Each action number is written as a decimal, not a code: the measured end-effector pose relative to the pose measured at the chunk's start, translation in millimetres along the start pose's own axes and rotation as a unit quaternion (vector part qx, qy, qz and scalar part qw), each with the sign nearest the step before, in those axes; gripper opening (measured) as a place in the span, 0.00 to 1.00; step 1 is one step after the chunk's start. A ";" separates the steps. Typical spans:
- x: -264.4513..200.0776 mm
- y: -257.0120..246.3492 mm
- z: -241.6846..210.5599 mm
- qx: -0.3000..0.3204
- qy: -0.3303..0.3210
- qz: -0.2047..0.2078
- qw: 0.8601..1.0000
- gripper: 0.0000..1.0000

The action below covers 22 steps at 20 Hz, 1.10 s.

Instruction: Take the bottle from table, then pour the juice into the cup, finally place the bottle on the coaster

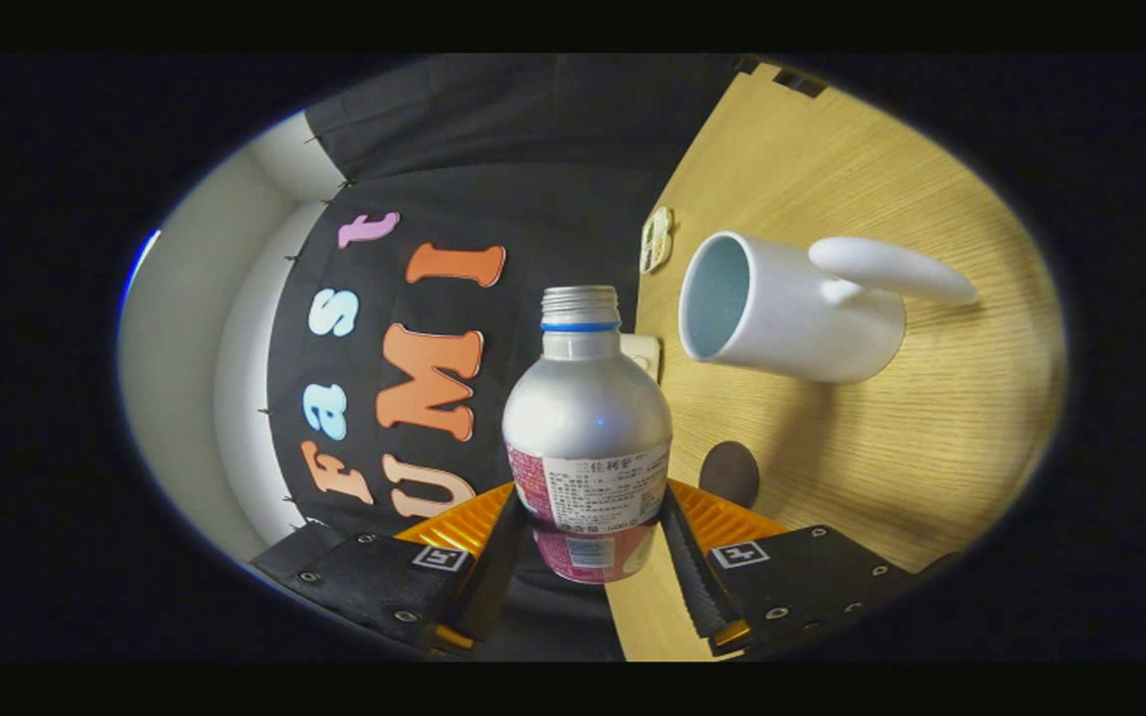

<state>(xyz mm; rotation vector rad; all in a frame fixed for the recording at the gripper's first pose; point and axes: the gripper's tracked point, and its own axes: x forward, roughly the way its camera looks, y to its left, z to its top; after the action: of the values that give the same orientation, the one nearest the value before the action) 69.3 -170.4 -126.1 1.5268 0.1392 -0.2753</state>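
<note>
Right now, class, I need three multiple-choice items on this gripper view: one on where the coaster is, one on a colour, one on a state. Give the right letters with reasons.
1. Where does the dark round coaster lie?
A. on the wooden table, near the gripper's fingers and apart from the cup
B. under the cup
C. on top of the bottle

2. What colour is the ring on the neck of the bottle?
A. red
B. blue
C. green

3. What state is the bottle in?
A. lying loose on the table, cap on
B. standing inside the cup
C. cap off, clamped between both fingers

Answers:
1 A: the coaster sits bare on the wood, with the white cup further off.
2 B: a blue band circles the neck below the threads.
3 C: the threaded mouth is open and a finger presses each side.
</note>
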 end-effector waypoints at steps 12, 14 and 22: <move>5.8 18.9 12.5 0.145 -0.012 0.035 0.989 0.73; 5.3 20.3 13.6 0.156 -0.011 0.034 0.987 0.73; 6.0 27.6 15.1 0.203 -0.009 0.054 0.978 0.73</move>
<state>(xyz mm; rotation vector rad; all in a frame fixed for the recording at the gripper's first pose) 81.0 -185.4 -100.3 1.9295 -0.0175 -0.2403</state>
